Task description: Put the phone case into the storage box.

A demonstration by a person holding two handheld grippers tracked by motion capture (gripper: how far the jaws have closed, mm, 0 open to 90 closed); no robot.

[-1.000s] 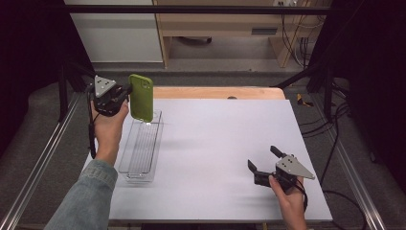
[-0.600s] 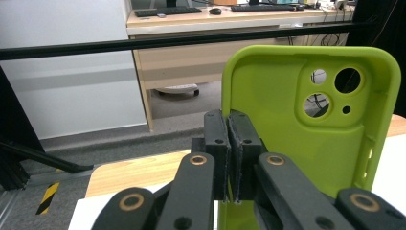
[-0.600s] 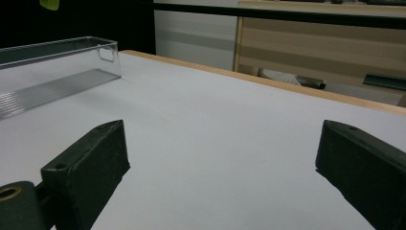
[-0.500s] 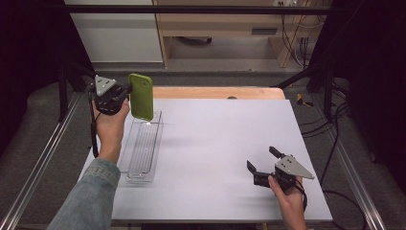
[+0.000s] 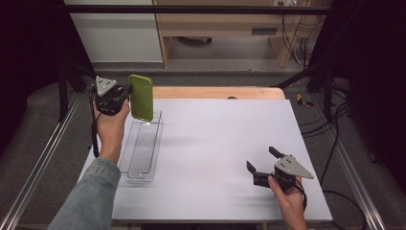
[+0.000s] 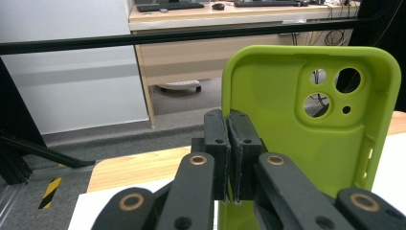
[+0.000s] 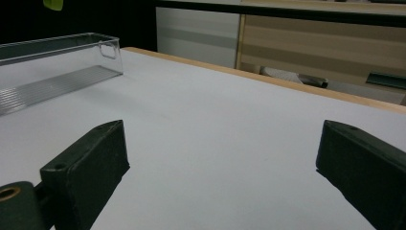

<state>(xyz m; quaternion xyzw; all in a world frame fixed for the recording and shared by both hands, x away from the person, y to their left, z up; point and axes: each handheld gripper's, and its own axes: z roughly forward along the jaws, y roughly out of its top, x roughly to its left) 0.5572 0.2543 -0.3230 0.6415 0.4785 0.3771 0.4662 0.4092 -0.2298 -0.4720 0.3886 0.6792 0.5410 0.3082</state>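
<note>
Green phone case (image 5: 142,97) held up in the air at the far left, above the far end of the clear plastic tray (image 5: 141,149) — not touching the tray, as far as can be told. Long axis standing upright, roughly vertical, with the camera cutout end at the top. In the left gripper view the hollow inner side of the case (image 6: 311,120) faces the camera, three round lens holes plus a smaller one up in the top right corner. No brand, logo or writing readable anywhere on it.

Left gripper (image 5: 125,94) clamped on the case's left edge, jaws pressed together tight with just the thin wall of the case pinched between the pads (image 6: 218,143). Grey three-cornered plate sitting on top, hand wrapped around it from below, denim sleeve (image 5: 88,196) coming in from the near left.

Right gripper (image 5: 261,160) resting low at the near right of the white surface (image 5: 225,139), well apart from the tray and the case, jaws spread wide with nothing between them — just bare surface showing in the gap in the right gripper view. Tray visible there too, off to the left (image 7: 57,67), long and narrow with a ribbed bottom, lying with its length running near to far on the surface.
</note>
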